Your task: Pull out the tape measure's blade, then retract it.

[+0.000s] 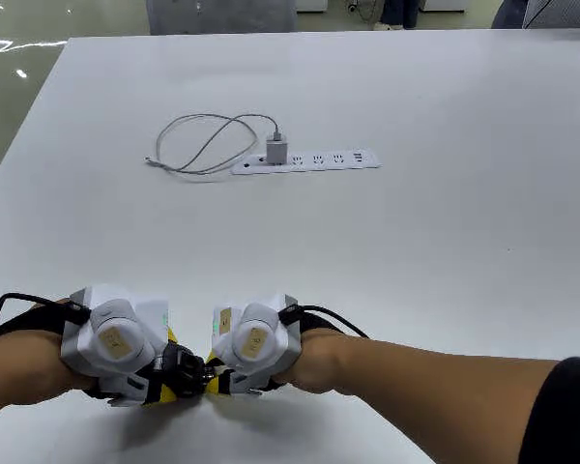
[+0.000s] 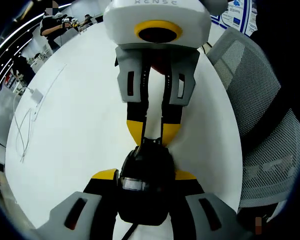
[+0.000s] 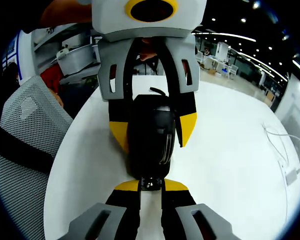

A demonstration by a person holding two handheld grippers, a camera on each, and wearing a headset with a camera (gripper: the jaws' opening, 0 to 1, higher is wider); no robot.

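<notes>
Left gripper (image 2: 145, 176) and right gripper (image 3: 151, 186) meet tip to tip, jaws clamped tight.

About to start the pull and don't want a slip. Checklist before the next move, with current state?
1. Left gripper clamped on the tape measure case: ok.
2. Right gripper closed on the blade end at the case mouth: ok.
3. Blade not yet drawn, grippers nose to nose: ok.
4. Table bare on the pull side, to the person's right: ok.
5. Power strip and cable well away from both grippers: ok.
6. Blade lock released: cannot tell.
</notes>
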